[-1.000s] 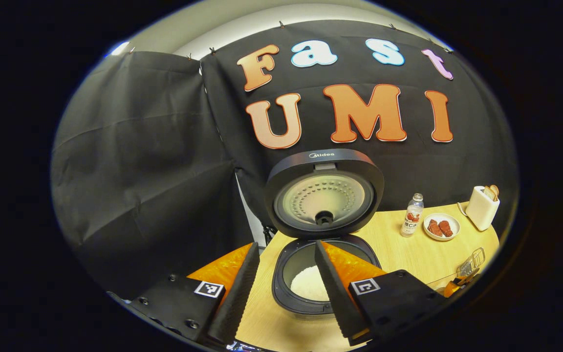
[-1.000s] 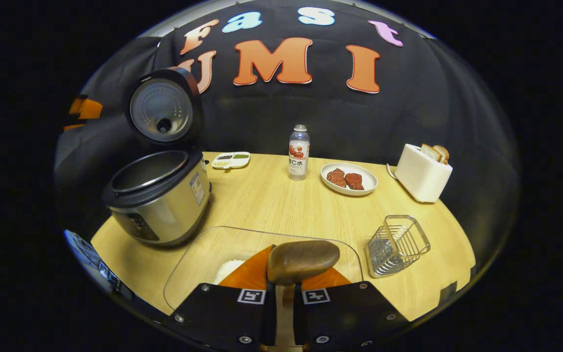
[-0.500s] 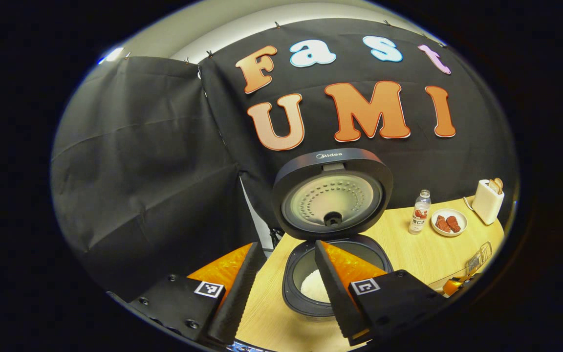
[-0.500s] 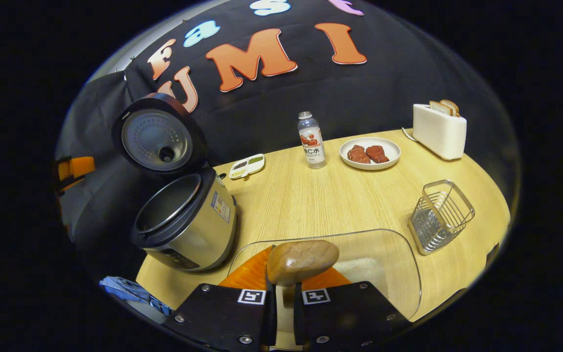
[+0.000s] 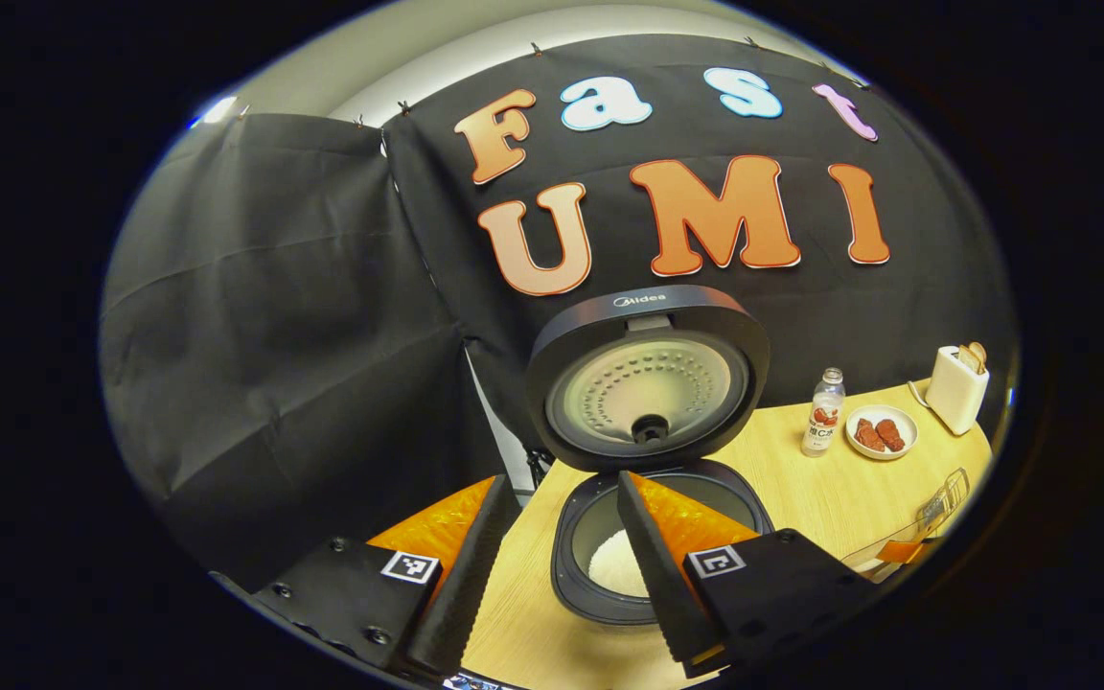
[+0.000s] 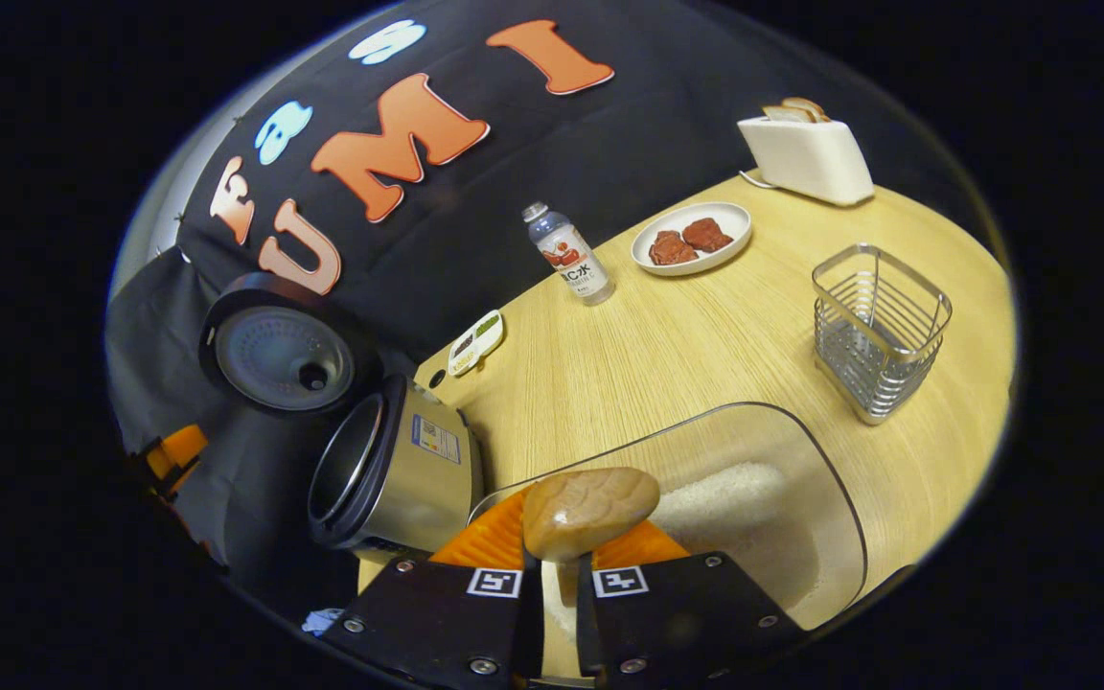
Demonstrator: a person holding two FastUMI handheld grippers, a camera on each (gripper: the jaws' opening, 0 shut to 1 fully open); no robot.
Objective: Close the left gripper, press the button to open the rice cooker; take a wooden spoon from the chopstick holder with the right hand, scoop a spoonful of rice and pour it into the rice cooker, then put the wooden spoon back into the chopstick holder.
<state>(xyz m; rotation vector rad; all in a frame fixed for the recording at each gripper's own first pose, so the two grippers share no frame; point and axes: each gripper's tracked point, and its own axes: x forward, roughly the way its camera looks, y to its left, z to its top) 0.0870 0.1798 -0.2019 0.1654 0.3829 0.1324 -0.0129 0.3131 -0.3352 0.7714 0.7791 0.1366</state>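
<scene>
A: Item one, nearest, right gripper view?
B: Right gripper (image 6: 557,575), fingers pressed together on the handle of a smooth brown wooden spoon (image 6: 590,508), bowl rounded and bare of rice. Under it, a clear oblong plastic container (image 6: 801,479) holding a heap of white rice (image 6: 724,494).

A: Farther out?
B: Square steel-wire chopstick holder (image 6: 878,326), upright on the pale wood-grain table (image 6: 667,355). Beyond it: plastic water bottle (image 6: 569,257), white oval plate with two reddish meat pieces (image 6: 691,240), white toaster with bread (image 6: 806,153). At left, brushed-metal rice cooker with dark rim (image 6: 394,470), round lid (image 6: 279,345) raised.

A: Left gripper view?
B: Left gripper (image 5: 557,575), ridged fingers (image 5: 461,575) well apart, holding nothing, hanging just before the open cooker; grainy white rice lies in the dark inner pot (image 5: 609,565). Dimpled metal lid liner stands upright behind.

A: Changes from a second ago?
B: The right gripper view has rolled, so table and cooker now tilt steeply; the spoon sits over the container's rice. The left gripper has barely shifted.
</scene>
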